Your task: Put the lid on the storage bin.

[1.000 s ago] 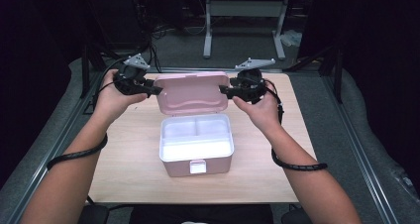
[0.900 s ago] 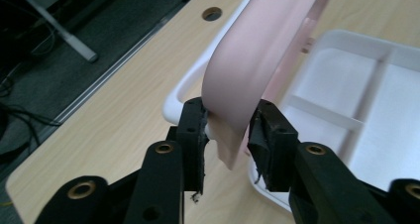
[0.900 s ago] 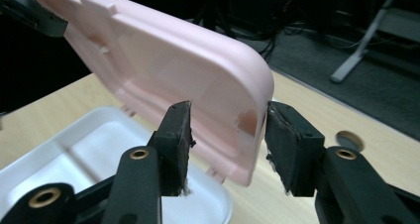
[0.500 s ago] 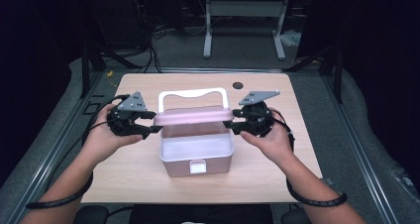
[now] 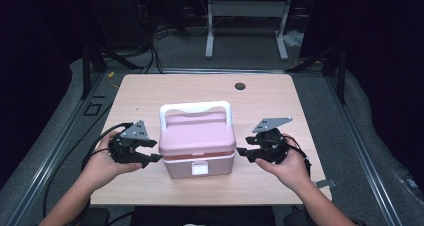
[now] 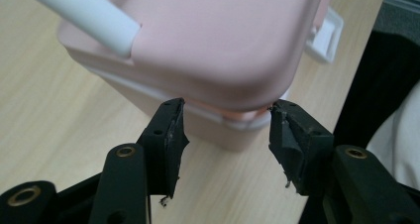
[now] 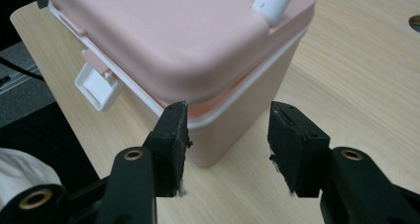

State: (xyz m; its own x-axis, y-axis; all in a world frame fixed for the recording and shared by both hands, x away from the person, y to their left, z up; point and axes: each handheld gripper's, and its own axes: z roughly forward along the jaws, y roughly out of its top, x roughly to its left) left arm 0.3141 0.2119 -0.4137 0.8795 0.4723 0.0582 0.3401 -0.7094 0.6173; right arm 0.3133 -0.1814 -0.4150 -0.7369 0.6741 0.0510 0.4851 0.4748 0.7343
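Pink lunchbox [image 5: 197, 145] sits lid down at the near middle of the table [image 5: 150, 93], white handle [image 5: 195, 108] upright. Left gripper [image 5: 152, 151] and right gripper [image 5: 242, 153] flank its ends, jaws spread, pinching nothing; the left's jaws have just been opening.

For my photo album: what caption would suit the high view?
Two hand-held tongs, left and right, open at either side of a closed pink box on a wooden table.

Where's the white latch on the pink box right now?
In the high view the white latch hangs at the middle of the pink box's front wall, facing the person, between the left gripper and the right gripper.
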